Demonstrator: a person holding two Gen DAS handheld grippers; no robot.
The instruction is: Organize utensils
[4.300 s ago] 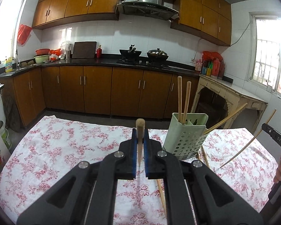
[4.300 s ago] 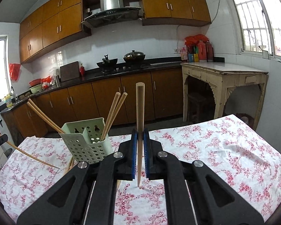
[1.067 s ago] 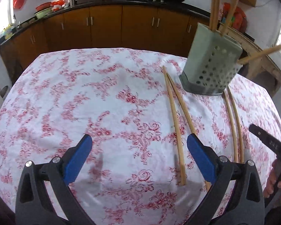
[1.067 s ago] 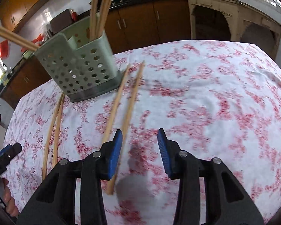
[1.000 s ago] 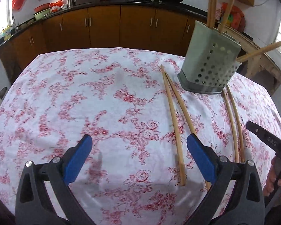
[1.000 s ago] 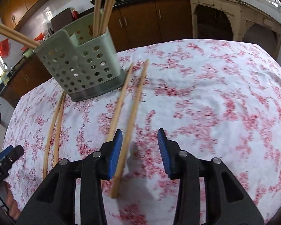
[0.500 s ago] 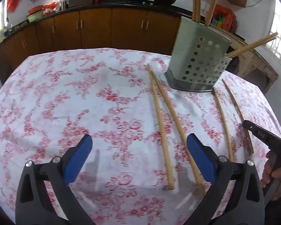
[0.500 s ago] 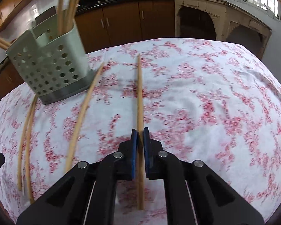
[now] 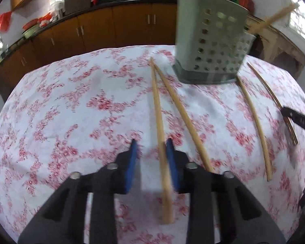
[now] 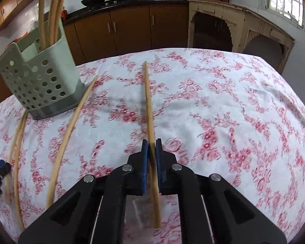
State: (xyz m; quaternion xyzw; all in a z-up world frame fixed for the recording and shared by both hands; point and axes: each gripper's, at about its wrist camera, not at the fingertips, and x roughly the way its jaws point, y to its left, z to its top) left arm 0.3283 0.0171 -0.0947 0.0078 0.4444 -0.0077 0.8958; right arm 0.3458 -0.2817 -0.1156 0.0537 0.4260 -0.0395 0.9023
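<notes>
A pale green perforated utensil holder (image 9: 211,46) stands on the floral tablecloth and also shows in the right wrist view (image 10: 40,81), with several chopsticks upright in it. Loose wooden chopsticks lie on the cloth. My left gripper (image 9: 152,144) is part open, its blue pads either side of one chopstick (image 9: 159,126) without clamping it; a second chopstick (image 9: 183,118) lies just right. My right gripper (image 10: 151,142) is shut on a chopstick (image 10: 148,101) that points away over the cloth. Another chopstick (image 10: 71,128) lies left of it.
Two more chopsticks (image 9: 254,122) lie right of the holder, seen also in the right wrist view (image 10: 16,142). The other gripper's tip (image 9: 296,119) shows at the right edge. Wooden kitchen cabinets (image 10: 132,26) and a cream side table (image 10: 244,26) stand beyond the table.
My left gripper has narrowed from wide open and moved forward around one chopstick. My right gripper stays shut on its chopstick, which has shifted slightly over the cloth.
</notes>
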